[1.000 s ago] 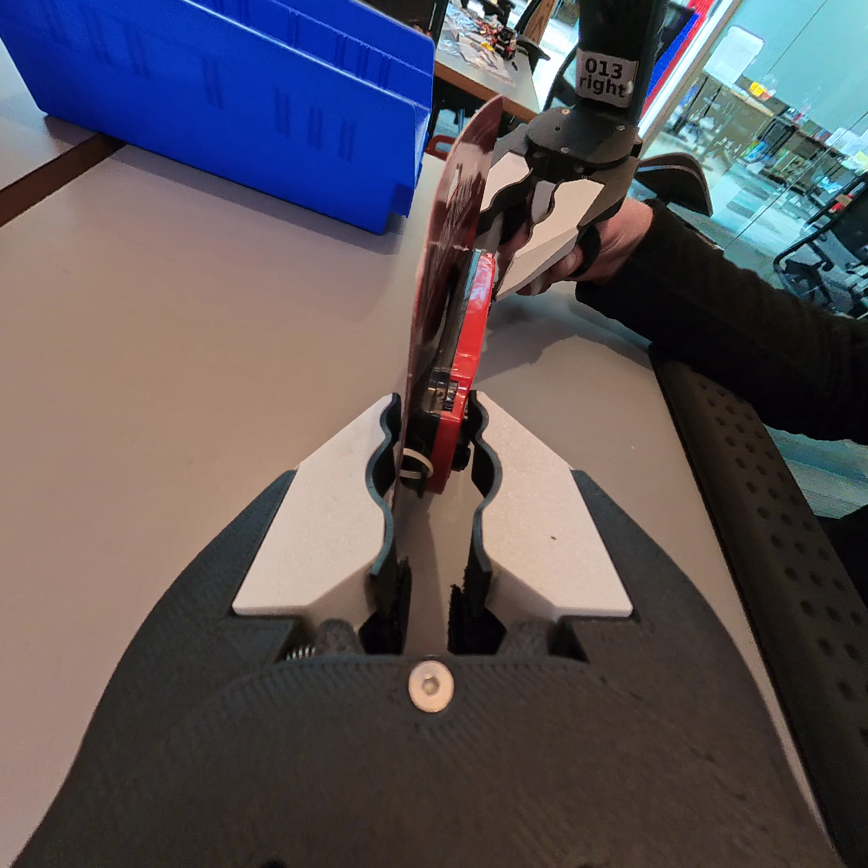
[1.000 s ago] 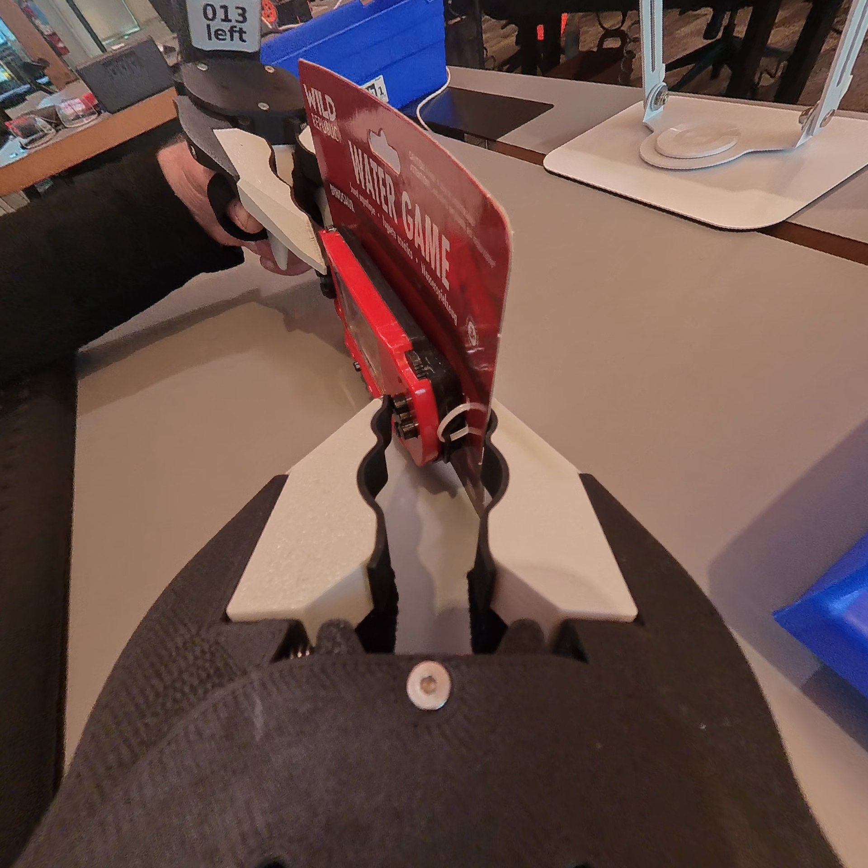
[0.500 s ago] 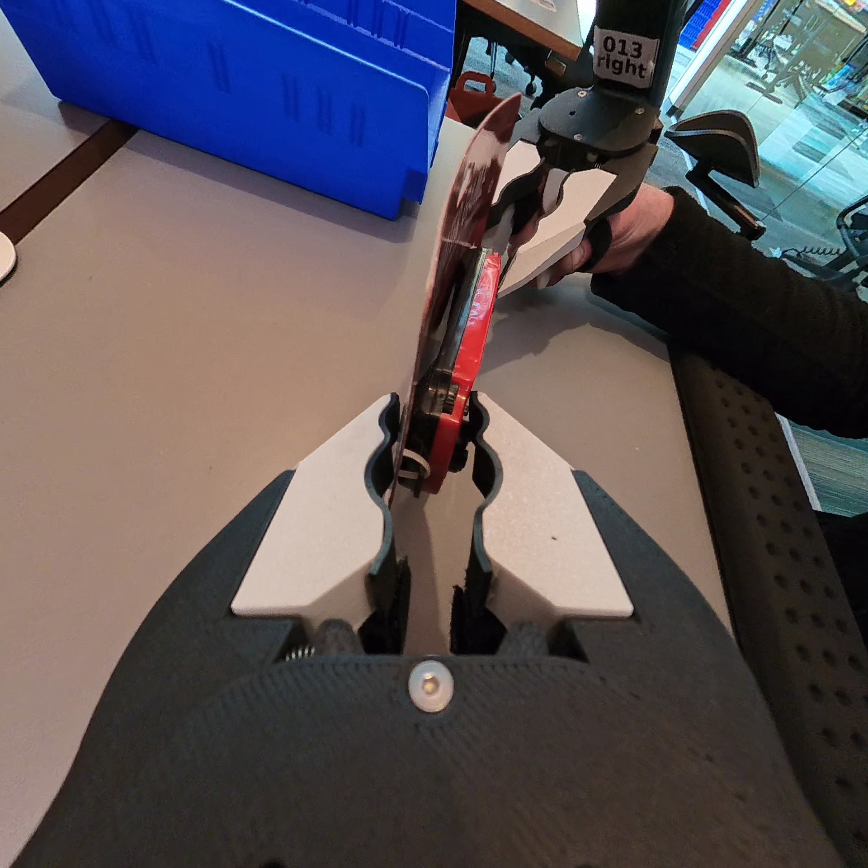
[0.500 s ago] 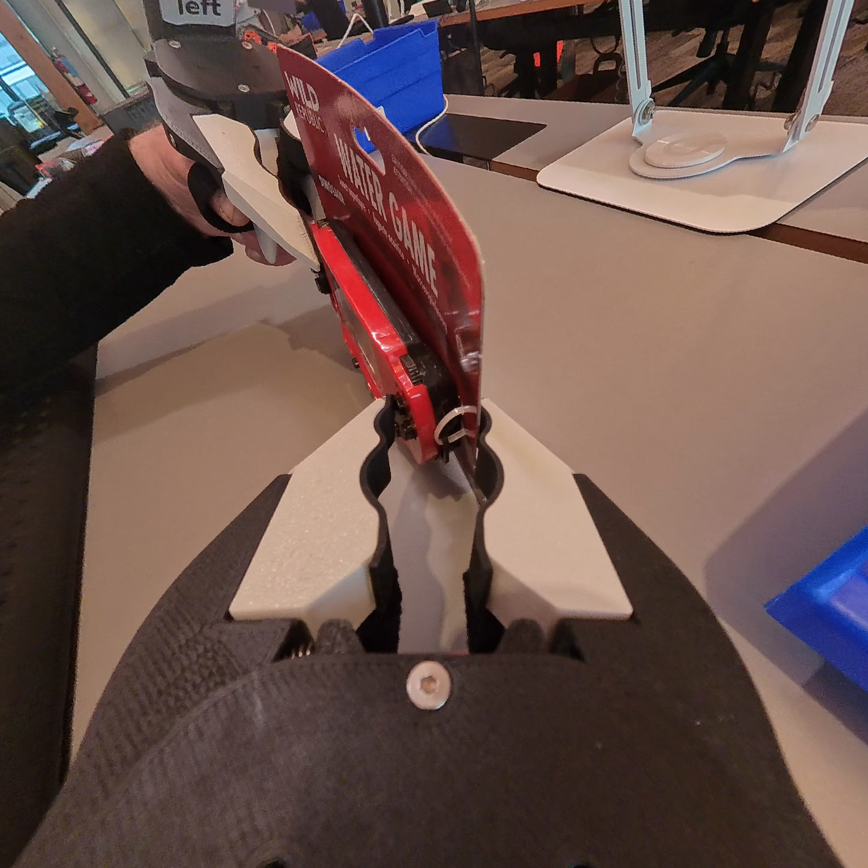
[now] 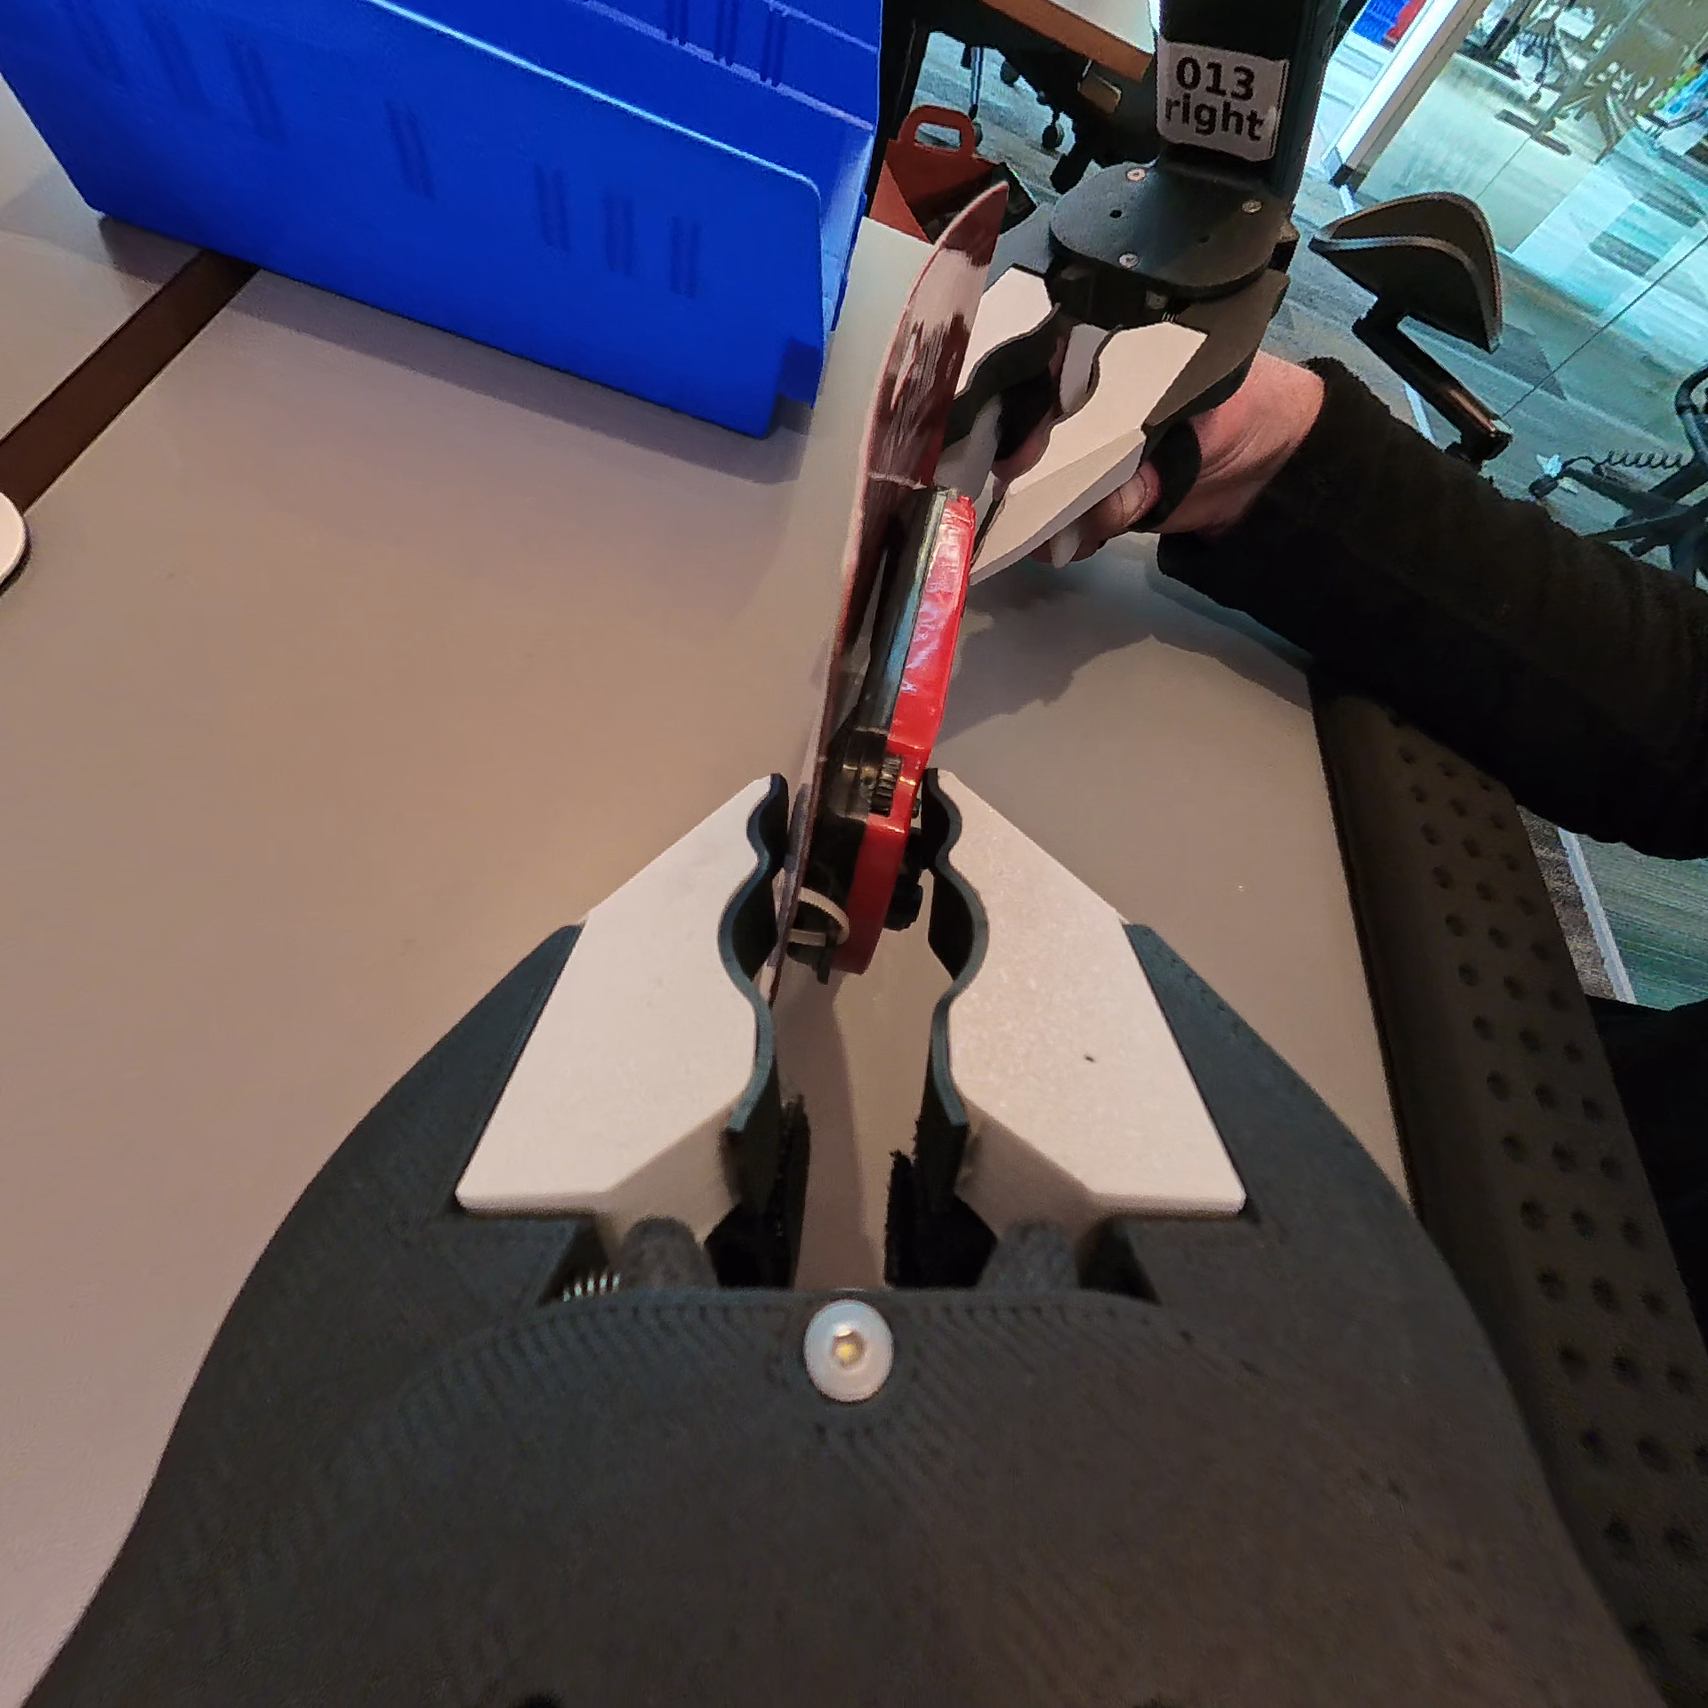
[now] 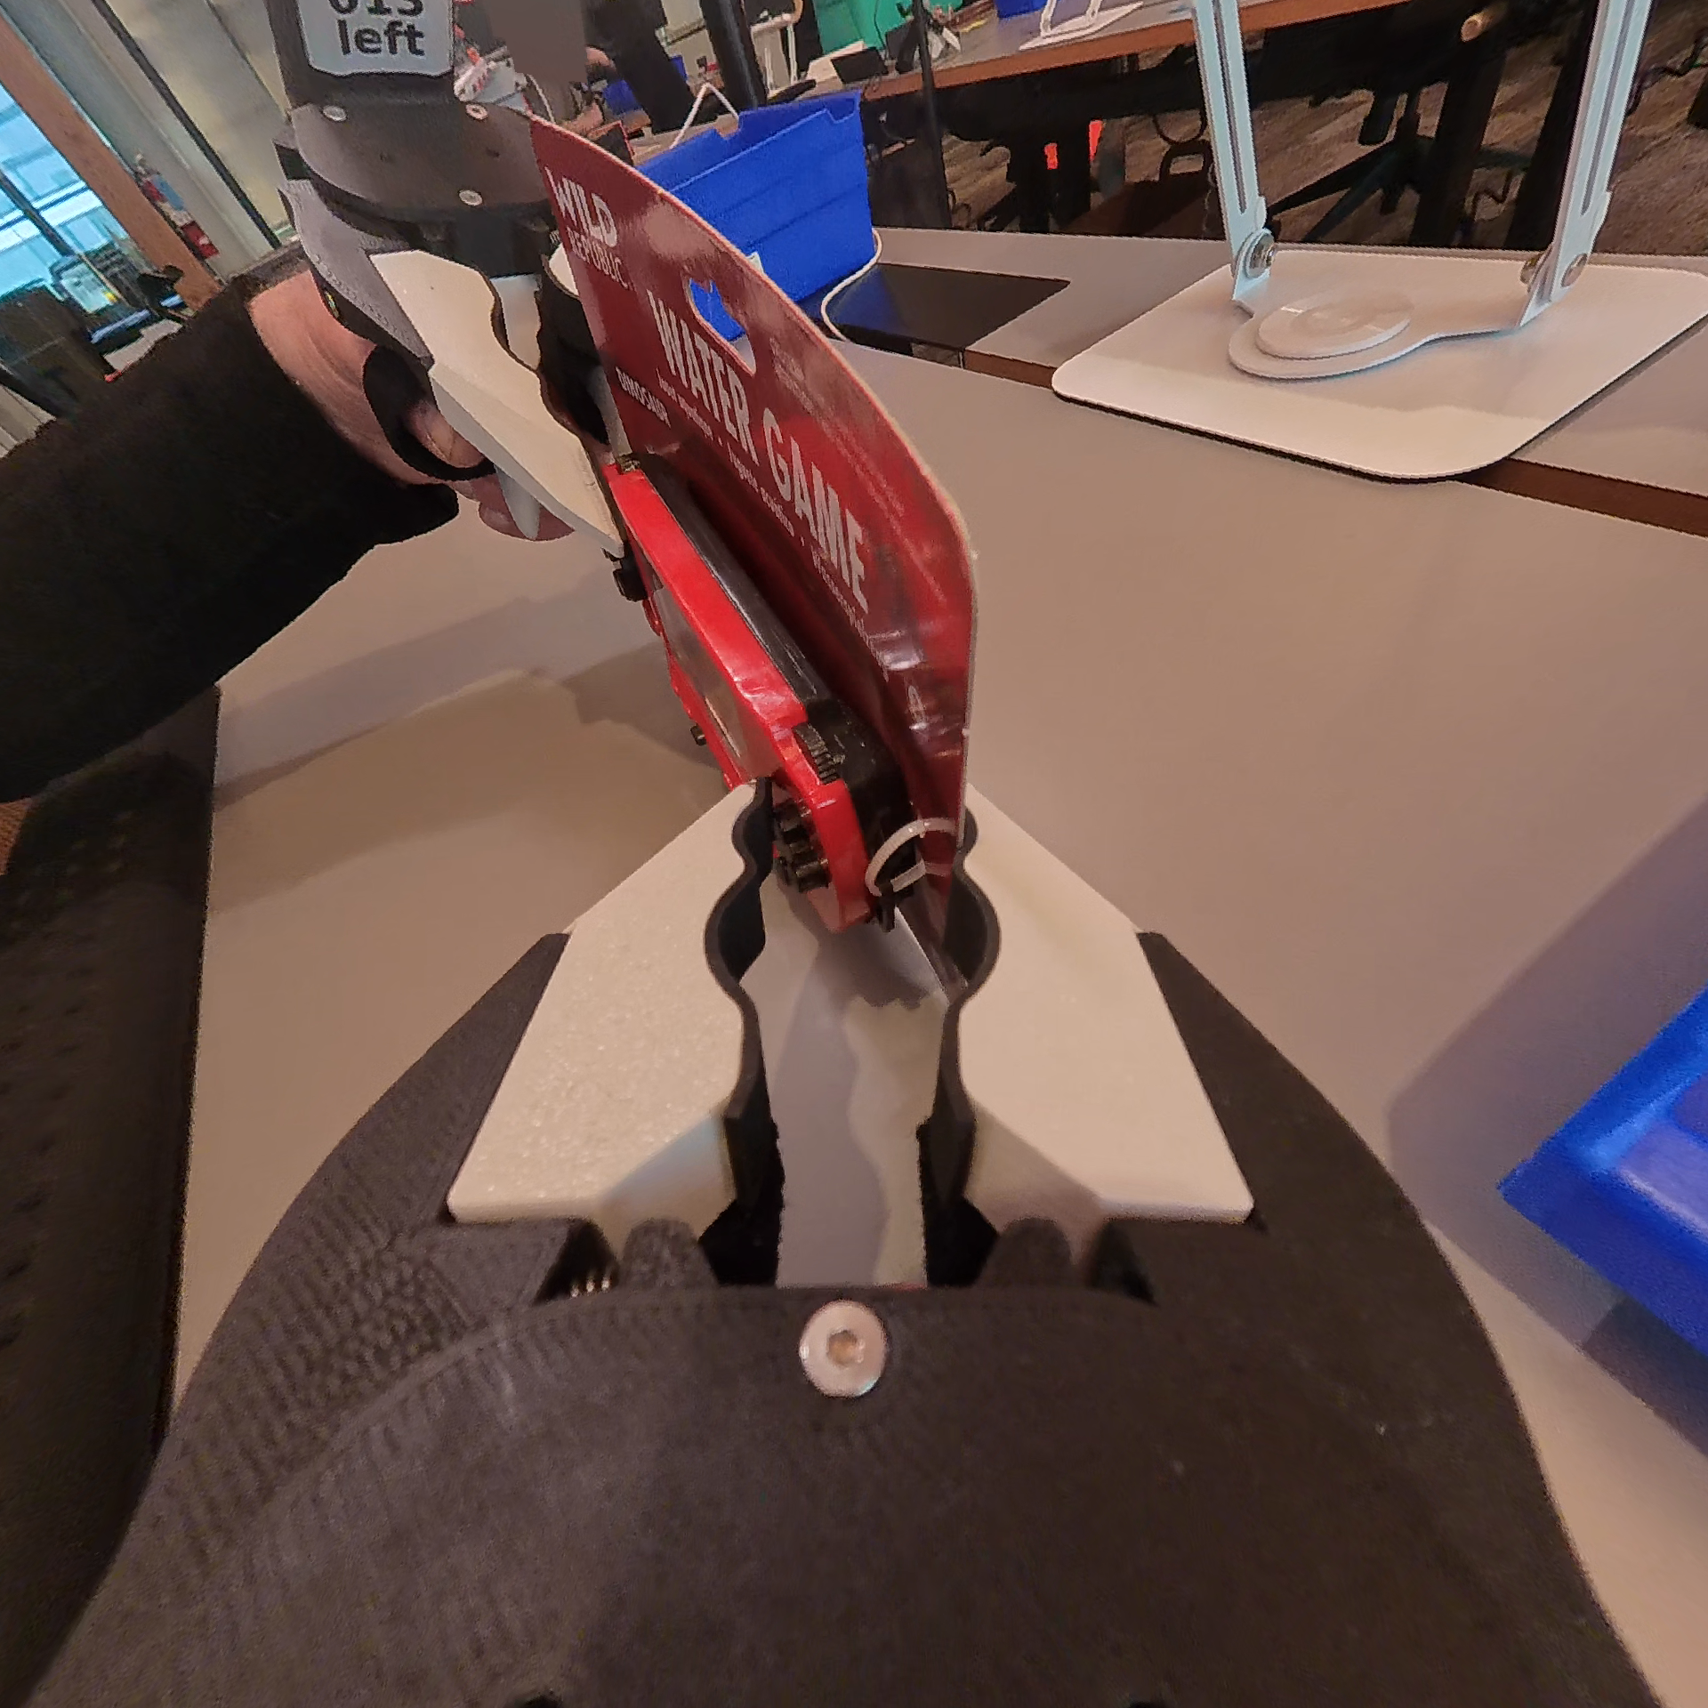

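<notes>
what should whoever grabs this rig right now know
Left gripper: jaws shut on one end of the red packaged toy.
Right gripper: jaws shut on the opposite end, so both share it.
The toy hangs on edge above the grey table, touching nothing else.
Blue bin stands at the table's far side, beyond the toy.
Nothing set down yet.

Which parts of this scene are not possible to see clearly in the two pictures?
- Printed front of the red toy on its red backing card: left wrist view shows it edge-on only.
- Inside of the blue plastic bin: its wall hides it, left wrist view.
- Right gripper pads' contact: the toy covers it, right wrist view.
- Left gripper: same, left wrist view.
</notes>
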